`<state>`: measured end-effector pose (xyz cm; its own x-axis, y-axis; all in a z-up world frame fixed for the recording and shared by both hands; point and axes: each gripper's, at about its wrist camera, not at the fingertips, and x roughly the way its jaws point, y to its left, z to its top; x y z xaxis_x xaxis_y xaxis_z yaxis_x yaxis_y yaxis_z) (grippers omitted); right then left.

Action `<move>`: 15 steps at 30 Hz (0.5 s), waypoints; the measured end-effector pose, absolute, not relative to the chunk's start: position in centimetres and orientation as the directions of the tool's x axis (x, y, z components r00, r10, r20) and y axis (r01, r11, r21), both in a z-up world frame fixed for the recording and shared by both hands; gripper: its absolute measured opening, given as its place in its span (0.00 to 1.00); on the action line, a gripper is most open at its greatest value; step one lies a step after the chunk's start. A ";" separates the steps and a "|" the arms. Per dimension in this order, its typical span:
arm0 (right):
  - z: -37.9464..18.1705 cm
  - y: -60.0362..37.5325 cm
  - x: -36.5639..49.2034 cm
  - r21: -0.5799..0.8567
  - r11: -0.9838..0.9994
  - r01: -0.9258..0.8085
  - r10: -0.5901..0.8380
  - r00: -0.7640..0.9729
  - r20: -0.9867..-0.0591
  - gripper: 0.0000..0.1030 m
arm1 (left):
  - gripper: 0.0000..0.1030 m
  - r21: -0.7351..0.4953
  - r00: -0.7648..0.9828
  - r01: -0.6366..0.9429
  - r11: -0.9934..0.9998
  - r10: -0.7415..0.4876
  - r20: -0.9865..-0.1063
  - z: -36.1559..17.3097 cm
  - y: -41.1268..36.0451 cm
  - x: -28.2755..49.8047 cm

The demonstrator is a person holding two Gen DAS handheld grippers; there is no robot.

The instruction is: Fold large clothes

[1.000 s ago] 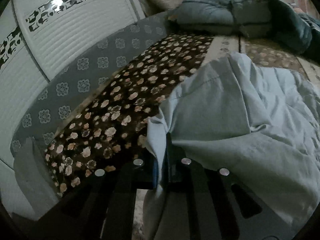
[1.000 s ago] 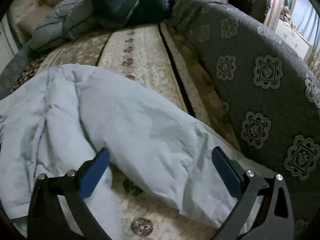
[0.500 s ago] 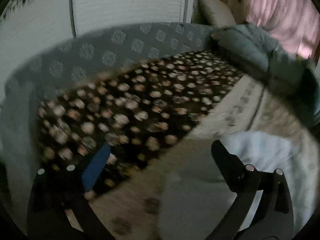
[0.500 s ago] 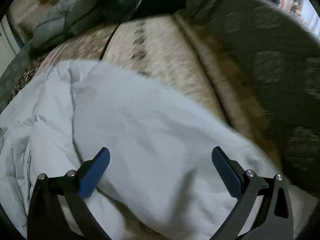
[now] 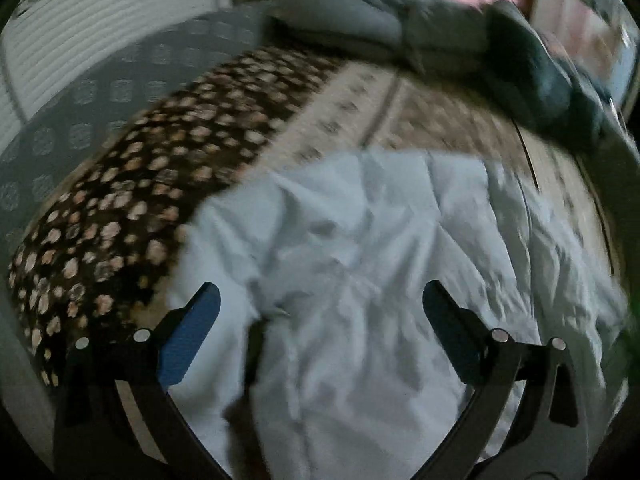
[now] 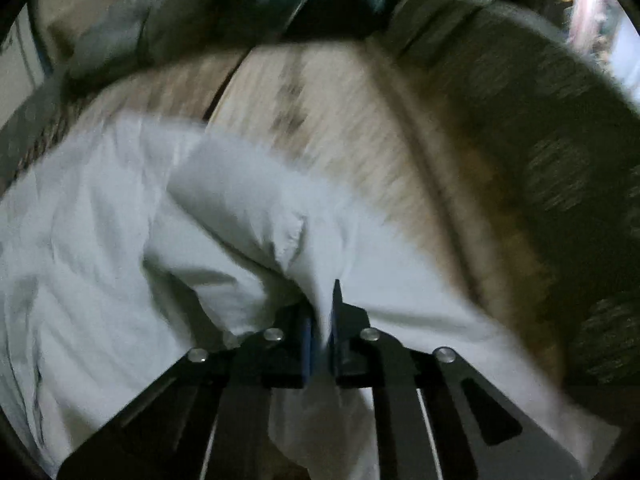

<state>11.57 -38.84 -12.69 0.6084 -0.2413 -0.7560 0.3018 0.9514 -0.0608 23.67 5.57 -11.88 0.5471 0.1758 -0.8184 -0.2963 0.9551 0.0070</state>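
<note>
**A:** Where is the garment in your two views?

**B:** In your left wrist view the pale blue garment (image 5: pixel 360 272) lies crumpled across the lower centre and right of the frame, on a bed. A dark floral cover (image 5: pixel 132 200) fills the left of the picture, and a beige patterned spread (image 5: pixel 400 120) runs above the cloth. Heaped grey bedding (image 5: pixel 400 28) sits along the top. The picture is blurred.

**A:** And your left gripper?

**B:** Your left gripper (image 5: pixel 320 304) shows at the bottom, its jaws spread wide over the cloth, the blue pads (image 5: pixel 192 332) not pressing on anything.

**A:** What about the right?

**B:** In your right wrist view the right gripper (image 6: pixel 320 320) sits at lower centre. Its jaws have just been closing and now stand pressed together, pinching a raised fold of the same garment (image 6: pixel 240 216). The cloth fills the left and bottom of the frame; the beige spread (image 6: pixel 340 120) lies above it, and a grey patterned cover (image 6: pixel 560 160) curves down the right edge.
</note>
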 end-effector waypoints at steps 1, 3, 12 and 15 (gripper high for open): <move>-10.6 -39.4 10.9 -0.099 0.937 0.335 -0.302 0.637 -0.709 0.03 | 0.97 0.021 0.535 -0.280 0.960 0.174 -0.826 -12.3 4.9 24.0; -6.4 -41.6 9.3 -0.105 0.901 0.421 -0.390 0.680 -0.621 0.03 | 0.97 0.032 0.524 -0.256 0.966 0.167 -0.835 -13.1 3.5 24.6; -2.0 -47.8 4.4 -0.037 0.786 0.617 -0.533 0.647 -0.545 0.87 | 0.97 -0.002 0.604 -0.173 0.985 0.105 -0.790 -10.5 -0.7 24.1; -3.5 -46.1 4.6 -0.038 0.859 0.511 -0.419 0.657 -0.626 0.91 | 0.97 0.061 0.589 -0.129 0.990 0.126 -0.798 -11.0 -1.7 23.2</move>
